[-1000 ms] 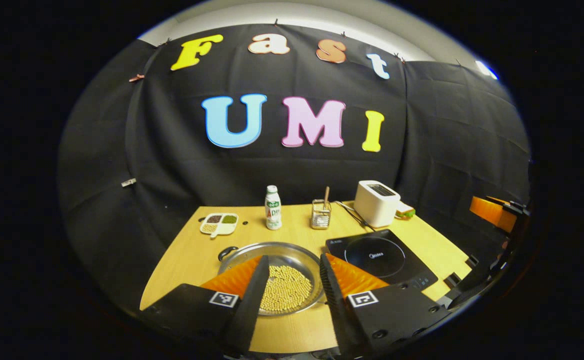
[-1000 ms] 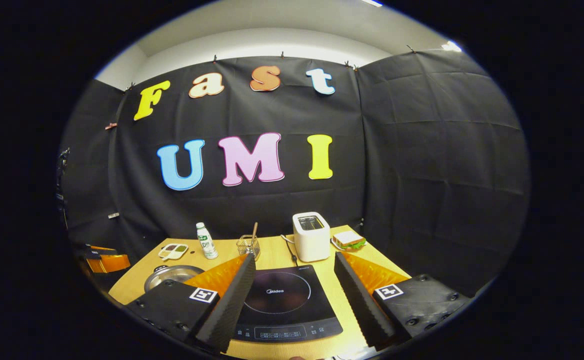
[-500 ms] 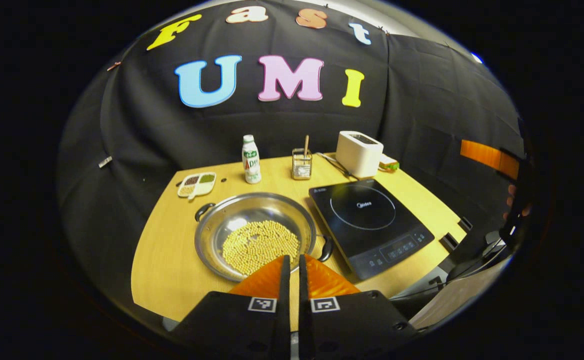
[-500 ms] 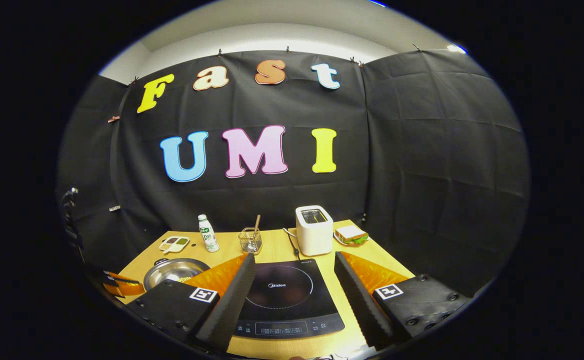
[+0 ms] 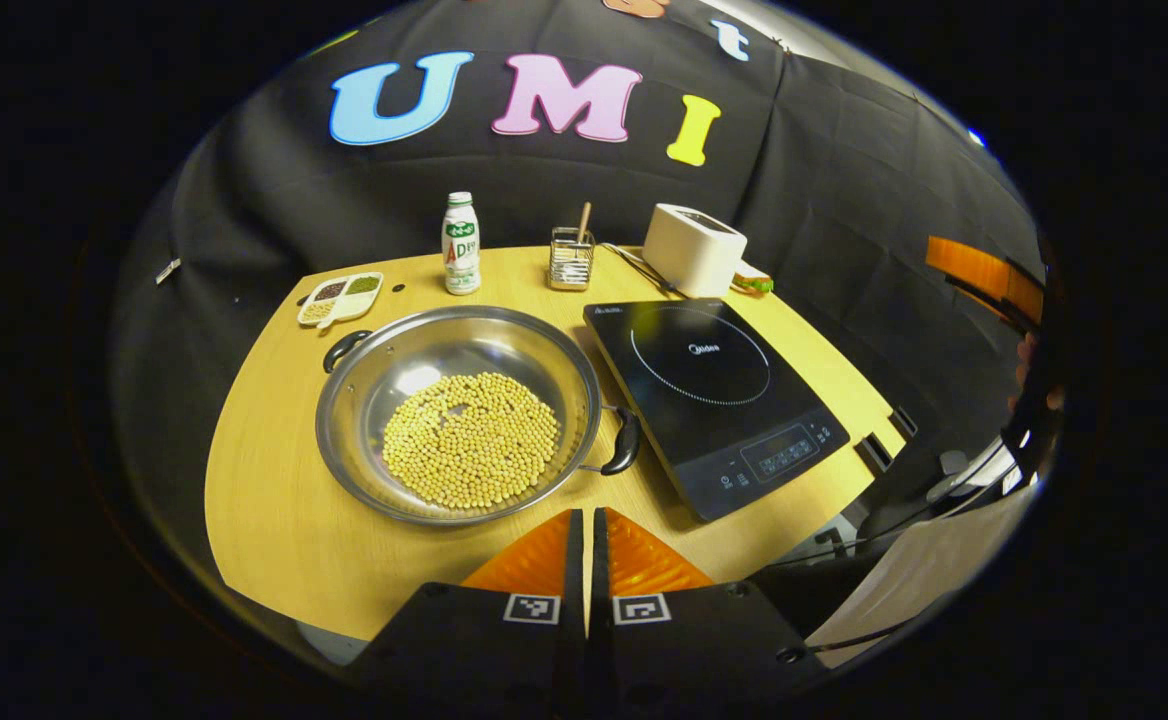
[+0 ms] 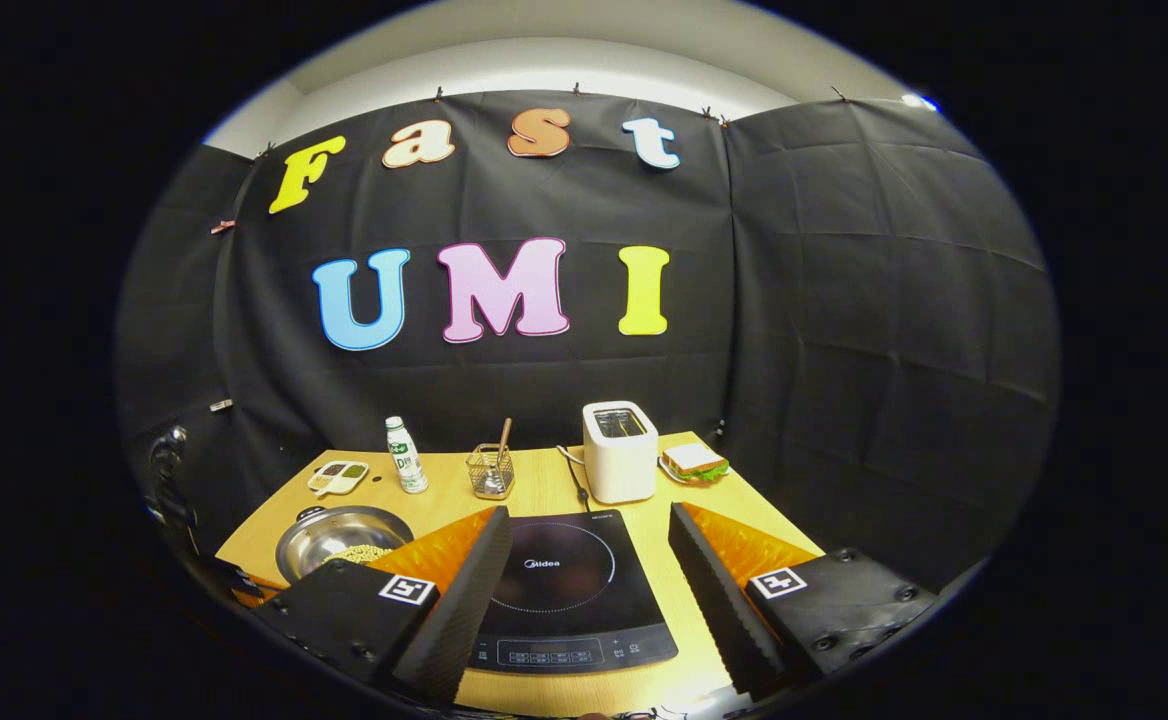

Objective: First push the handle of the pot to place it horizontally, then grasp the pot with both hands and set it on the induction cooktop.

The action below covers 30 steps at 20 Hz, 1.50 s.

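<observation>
The left gripper [image 5: 588, 520] hangs above the near edge of the table [image 5: 274, 520], its two fingers pressed together with nothing between them. Just ahead of its tips sits the pot [image 5: 459, 412], a wide shallow steel pan with a heap of beans [image 5: 471, 438] in its middle. The pot rests on the table, to the left of the cooktop [image 5: 714, 392] and not on it. One black handle [image 5: 627, 440] points toward the cooktop's near corner and lies just beside it; the other handle [image 5: 344, 346] points toward the far left, near a small divided dish [image 5: 340, 298]. The two handles lie on a slanted line across the table.

Along the far edge stand a bottle [image 5: 460, 243], a wire holder [image 5: 571, 258] with a stick in it, and a toaster [image 5: 694, 250].

The right gripper [image 6: 584, 560] hovers over the near side of the table with its jaws wide apart, and the cooktop [image 6: 559, 590] shows in the gap between the fingers. It touches nothing. In the right gripper view the pot [image 6: 342, 540] lies at the left, partly behind the gripper's left finger, still on the table [image 6: 544, 490]. The toaster [image 6: 620, 465] stands behind the cooktop, with a sandwich [image 6: 694, 462] on a plate just to its right.
</observation>
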Each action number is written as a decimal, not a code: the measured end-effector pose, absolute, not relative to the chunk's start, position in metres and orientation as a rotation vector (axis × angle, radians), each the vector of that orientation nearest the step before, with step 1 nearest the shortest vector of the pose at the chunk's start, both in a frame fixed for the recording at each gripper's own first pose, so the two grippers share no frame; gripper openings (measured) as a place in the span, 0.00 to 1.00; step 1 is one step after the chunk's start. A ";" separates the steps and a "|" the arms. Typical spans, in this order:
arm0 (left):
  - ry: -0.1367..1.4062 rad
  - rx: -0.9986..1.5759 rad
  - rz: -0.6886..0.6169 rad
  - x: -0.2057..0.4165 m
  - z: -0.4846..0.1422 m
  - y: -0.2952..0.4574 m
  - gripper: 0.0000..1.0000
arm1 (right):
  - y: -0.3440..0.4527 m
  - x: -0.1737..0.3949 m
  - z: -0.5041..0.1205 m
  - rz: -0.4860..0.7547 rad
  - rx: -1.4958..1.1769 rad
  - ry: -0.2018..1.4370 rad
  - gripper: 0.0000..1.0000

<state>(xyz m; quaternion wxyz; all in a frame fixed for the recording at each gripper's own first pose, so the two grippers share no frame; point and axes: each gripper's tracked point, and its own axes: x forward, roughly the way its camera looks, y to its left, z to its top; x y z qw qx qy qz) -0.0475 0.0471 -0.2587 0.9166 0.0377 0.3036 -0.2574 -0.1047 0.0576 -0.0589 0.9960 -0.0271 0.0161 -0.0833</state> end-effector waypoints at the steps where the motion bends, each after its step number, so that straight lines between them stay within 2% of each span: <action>1: 0.632 0.102 -0.539 -0.047 -0.263 0.045 0.05 | 0.057 -0.104 -0.058 -0.167 -0.063 0.031 0.98; 10: 0.722 0.225 -0.530 -0.020 -0.300 0.025 0.05 | 0.034 -0.063 -0.040 -0.142 -0.049 0.031 0.98; 17: 0.810 0.228 -0.450 0.001 -0.326 0.014 0.05 | 0.012 -0.030 -0.043 -0.112 -0.031 0.062 0.98; 30: 0.835 0.208 -0.441 0.033 -0.330 -0.027 0.05 | -0.030 -0.005 -0.041 -0.136 -0.022 0.080 0.98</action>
